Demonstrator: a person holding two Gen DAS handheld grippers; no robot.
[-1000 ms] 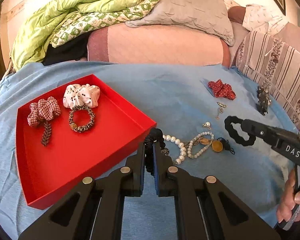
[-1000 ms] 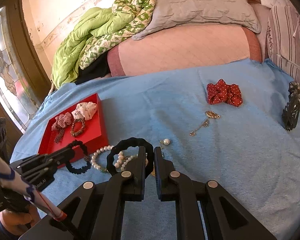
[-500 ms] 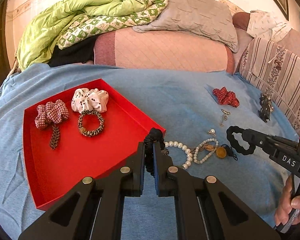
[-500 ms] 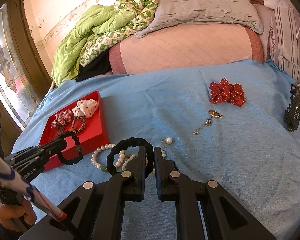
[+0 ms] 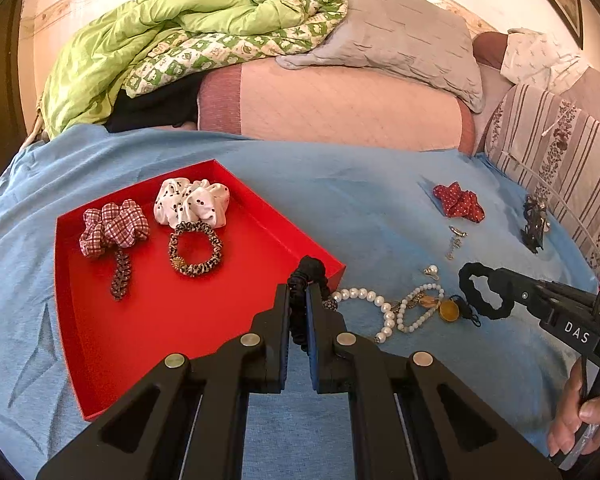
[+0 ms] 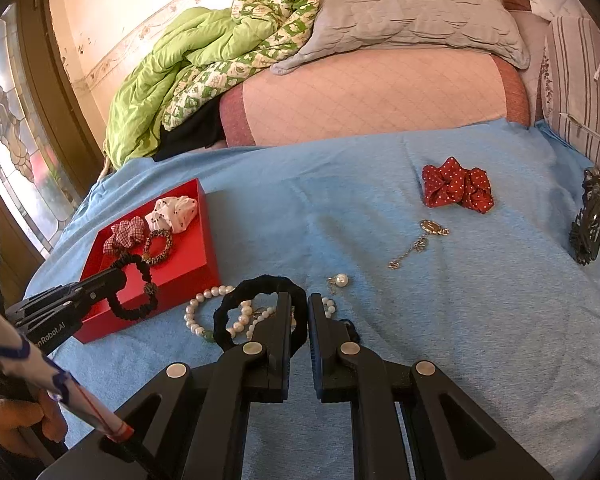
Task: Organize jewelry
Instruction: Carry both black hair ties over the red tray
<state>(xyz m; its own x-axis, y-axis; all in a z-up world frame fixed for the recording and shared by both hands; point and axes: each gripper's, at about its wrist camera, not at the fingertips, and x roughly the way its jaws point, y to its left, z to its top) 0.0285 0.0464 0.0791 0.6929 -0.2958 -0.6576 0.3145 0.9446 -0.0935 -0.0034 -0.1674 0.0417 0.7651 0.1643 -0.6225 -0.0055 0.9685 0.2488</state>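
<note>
1. Jewelry sits in two lots: a plaid scrunchie (image 5: pixel 114 227), a white scrunchie (image 5: pixel 192 201) and a beaded bracelet (image 5: pixel 195 249) lie in the red tray (image 5: pixel 152 320); pearl strands (image 5: pixel 392 310), a red dotted scrunchie (image 6: pixel 458 185), a small chain (image 6: pixel 418 242), a loose pearl earring (image 6: pixel 340 280) and a dark hair clip (image 6: pixel 590 226) lie loose on the blue cloth (image 6: pixel 480 320).
2. Left gripper (image 5: pixel 298 304) is clamped narrow on a thin black hair tie (image 6: pixel 134 288), hanging over the tray's near corner.
3. Right gripper (image 6: pixel 299 312) is clamped narrow on a thicker black hair tie (image 6: pixel 256 310), above the pearls.
4. Risk: the left tie is at the tray's edge, so letting go now could drop it on the rim or outside.
5. Risk: the right tie hangs close to the pearls and could snag and drag them.
6. Risk: the small chain and earring are tiny and flat, likely to slip from the jaws.
</note>
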